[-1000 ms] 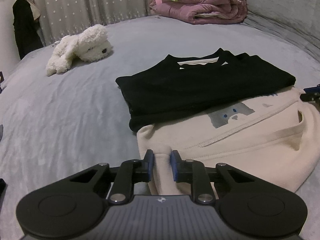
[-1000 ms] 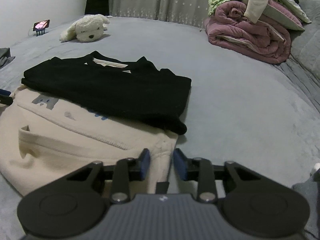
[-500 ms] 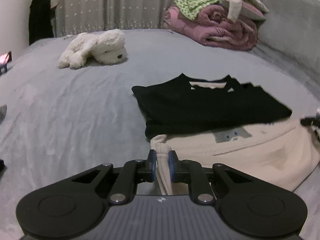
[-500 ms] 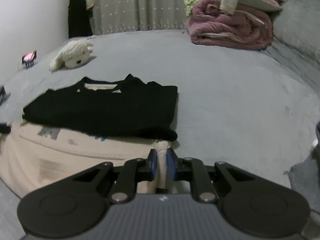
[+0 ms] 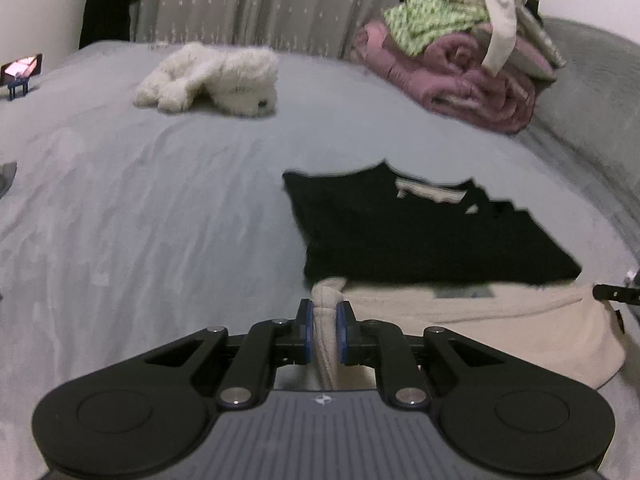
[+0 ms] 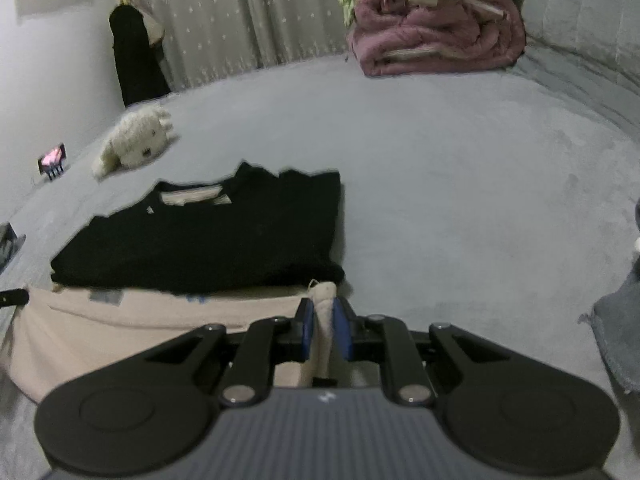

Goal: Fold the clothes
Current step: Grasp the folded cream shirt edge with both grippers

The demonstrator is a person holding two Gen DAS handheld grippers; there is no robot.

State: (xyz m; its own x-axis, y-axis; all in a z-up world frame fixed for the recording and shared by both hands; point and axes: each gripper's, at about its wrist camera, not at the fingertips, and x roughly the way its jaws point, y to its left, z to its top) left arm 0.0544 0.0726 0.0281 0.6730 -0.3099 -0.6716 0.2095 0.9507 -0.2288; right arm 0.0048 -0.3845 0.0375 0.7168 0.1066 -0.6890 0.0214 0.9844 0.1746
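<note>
Left wrist view showed the left gripper (image 5: 324,320) with jaws clamped on the cream sweatshirt (image 5: 480,320); right gripper (image 6: 325,322) pinched its other corner, black shirt (image 6: 208,236) at 12 o'clock.

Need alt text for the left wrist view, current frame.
The left gripper is shut on a corner of a cream sweatshirt lying on a grey bed, with a folded black shirt resting on its far edge. Further back lie a white plush dog and a heap of bedding.

Each tool (image 5: 322,326) (image 6: 323,327) is matte black with 2 blue-padded fingers (image 5: 305,330), silver screws and a ribbed grey base.
</note>
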